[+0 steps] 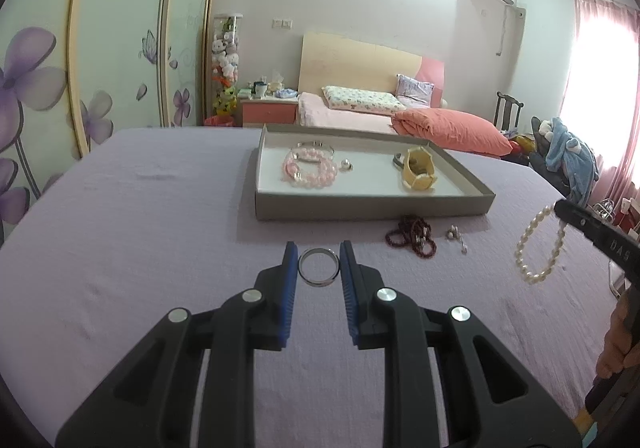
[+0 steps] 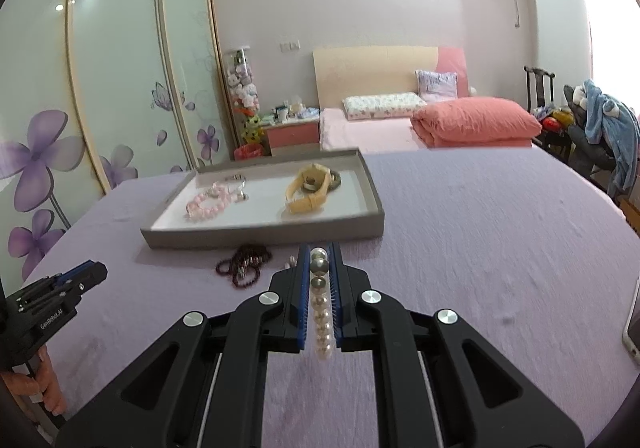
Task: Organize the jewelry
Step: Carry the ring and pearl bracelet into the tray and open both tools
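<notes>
A grey tray (image 1: 372, 206) on the purple cloth holds a pink bead bracelet (image 1: 310, 170), a silver bangle (image 1: 316, 146), small earrings (image 1: 346, 165) and a yellow bracelet (image 1: 419, 168). My left gripper (image 1: 319, 262) is open, its pads on either side of a silver ring (image 1: 319, 267) lying on the cloth. My right gripper (image 2: 320, 268) is shut on a white pearl bracelet (image 2: 322, 312), which hangs from it above the cloth in the left wrist view (image 1: 538, 244). A dark red bead string (image 1: 412, 234) and a small earring (image 1: 456, 236) lie in front of the tray.
The tray also shows in the right wrist view (image 2: 264, 236) with the dark red beads (image 2: 244, 264) before it. A phone (image 2: 634, 324) lies at the right edge. A bed (image 2: 400, 124), wardrobe (image 2: 120, 88) and chair with clothes (image 2: 600, 120) stand behind.
</notes>
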A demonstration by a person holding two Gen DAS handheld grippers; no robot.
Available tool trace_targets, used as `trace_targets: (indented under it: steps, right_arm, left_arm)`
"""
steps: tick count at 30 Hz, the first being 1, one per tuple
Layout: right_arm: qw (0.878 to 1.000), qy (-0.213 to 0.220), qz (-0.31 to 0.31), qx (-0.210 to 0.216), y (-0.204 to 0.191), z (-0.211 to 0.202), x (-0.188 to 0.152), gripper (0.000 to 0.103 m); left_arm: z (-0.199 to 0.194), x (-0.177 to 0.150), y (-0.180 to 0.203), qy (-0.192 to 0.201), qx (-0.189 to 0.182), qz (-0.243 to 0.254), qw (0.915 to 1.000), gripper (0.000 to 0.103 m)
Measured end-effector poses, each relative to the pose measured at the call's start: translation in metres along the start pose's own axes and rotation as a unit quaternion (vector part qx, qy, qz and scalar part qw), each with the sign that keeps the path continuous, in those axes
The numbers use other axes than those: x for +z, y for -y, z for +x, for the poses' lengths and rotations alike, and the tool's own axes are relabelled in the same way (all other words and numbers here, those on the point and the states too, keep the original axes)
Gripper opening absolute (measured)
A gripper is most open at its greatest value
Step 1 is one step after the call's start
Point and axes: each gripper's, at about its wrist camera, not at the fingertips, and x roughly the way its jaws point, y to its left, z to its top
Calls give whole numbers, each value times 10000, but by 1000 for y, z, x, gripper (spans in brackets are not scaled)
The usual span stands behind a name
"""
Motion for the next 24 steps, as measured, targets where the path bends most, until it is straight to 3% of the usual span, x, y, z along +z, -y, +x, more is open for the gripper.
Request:
trace_targets:
  steps: [6, 12, 19, 24]
  right_arm:
    - [9980, 612, -143, 50, -10, 0, 36, 10]
    - [9951, 953, -232, 110, -22, 31, 71, 10]
    - [9952, 939, -45, 254, -26, 84, 98, 10]
    - [9969, 740, 73, 258, -28, 126, 101, 10]
  left_arm:
    - [5, 38, 4, 424, 84, 168, 9989, 22]
    - [36, 80, 8, 625, 27, 219, 9978, 22]
    - [93, 112, 7, 523, -7, -34, 9986, 22]
    - [127, 122, 14, 583, 148, 171, 9980, 22]
